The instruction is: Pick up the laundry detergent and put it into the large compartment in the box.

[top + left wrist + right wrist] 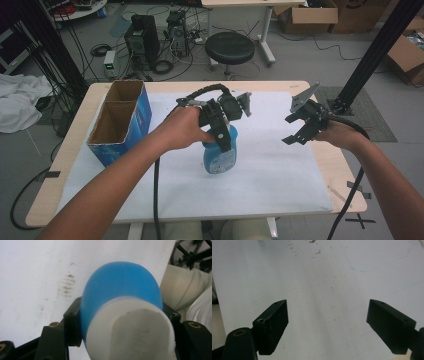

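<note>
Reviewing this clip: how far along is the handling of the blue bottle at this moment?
Done: the left gripper is shut on the blue bottle, its jaws pressing both sides just below the white cap in the left gripper view. In hand: the bottle hangs in that grip over the white sheet. Left: putting it somewhere, perhaps the open cardboard box, though that is a guess. The right gripper waits open, holding nothing.

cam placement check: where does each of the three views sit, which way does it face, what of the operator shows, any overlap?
High view: above the person's side, facing forward and down on the table; both forearms, left gripper and right gripper show.
Left gripper view: on that gripper, looking along its jaws clamped on the blue bottle.
Right gripper view: on that gripper, looking down past open jaws at the white sheet.
Shared: the bottle shows in the high and left gripper views; the sheet in all three.
</note>
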Tool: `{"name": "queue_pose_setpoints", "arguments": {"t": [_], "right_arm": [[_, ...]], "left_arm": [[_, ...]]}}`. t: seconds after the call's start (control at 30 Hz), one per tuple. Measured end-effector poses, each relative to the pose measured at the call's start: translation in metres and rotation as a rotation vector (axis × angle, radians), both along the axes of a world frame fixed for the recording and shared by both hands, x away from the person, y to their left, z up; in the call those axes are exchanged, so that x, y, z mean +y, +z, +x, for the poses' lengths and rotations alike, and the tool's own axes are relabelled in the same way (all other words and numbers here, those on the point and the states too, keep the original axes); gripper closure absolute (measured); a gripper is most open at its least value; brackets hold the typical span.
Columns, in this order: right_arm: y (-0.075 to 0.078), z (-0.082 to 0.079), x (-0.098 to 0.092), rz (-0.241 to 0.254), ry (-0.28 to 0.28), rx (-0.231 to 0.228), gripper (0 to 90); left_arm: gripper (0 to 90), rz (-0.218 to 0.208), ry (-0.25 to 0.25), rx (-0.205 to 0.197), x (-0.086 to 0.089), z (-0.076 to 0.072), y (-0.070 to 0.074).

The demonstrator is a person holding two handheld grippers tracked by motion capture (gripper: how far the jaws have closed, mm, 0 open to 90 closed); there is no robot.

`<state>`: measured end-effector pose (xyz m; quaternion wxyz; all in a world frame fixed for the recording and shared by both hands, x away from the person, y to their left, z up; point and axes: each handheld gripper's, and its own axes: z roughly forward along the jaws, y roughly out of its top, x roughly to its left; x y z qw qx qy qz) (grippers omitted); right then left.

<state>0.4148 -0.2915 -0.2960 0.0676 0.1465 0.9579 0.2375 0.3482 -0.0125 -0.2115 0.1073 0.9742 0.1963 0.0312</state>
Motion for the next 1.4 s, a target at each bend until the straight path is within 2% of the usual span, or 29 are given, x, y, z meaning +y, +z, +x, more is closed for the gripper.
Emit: {"name": "queue_pose_setpoints", "arguments": {"t": [0.23,0.4,0.53,0.77,0.97,1.03,1.23,1.4], "right_arm": [[0.0,-0.001,0.001,-0.002,0.008,0.003,17.3],[0.0,0.001,0.004,-0.002,0.014,0.004,17.3],[-0.001,0.002,0.007,0.002,0.02,0.008,17.3],[0.002,0.004,0.009,0.003,0.029,0.004,17.3],[0.0,0.006,0.009,0.009,0.031,0.006,17.2],[0.0,0.006,0.01,0.007,0.033,0.007,17.2],[-0.001,0.008,0.009,0.007,0.029,0.009,17.2],[-0.003,0.008,0.008,0.01,0.029,0.01,17.2]], "left_arm": [[37.9,0.045,0.176,-0.017,0.02,0.012,0.029],[37.9,0.031,0.32,-0.034,0.04,0.02,0.049],[38.0,0.033,0.424,-0.032,0.058,0.027,0.061],[38.0,0.035,0.546,-0.026,0.083,0.036,0.076],[38.0,0.014,0.661,-0.013,0.109,0.044,0.089],[38.0,0.015,0.691,-0.018,0.117,0.045,0.093],[38.0,-0.005,0.825,-0.044,0.149,0.05,0.105],[38.1,0.0,0.895,-0.047,0.171,0.053,0.109]]}}
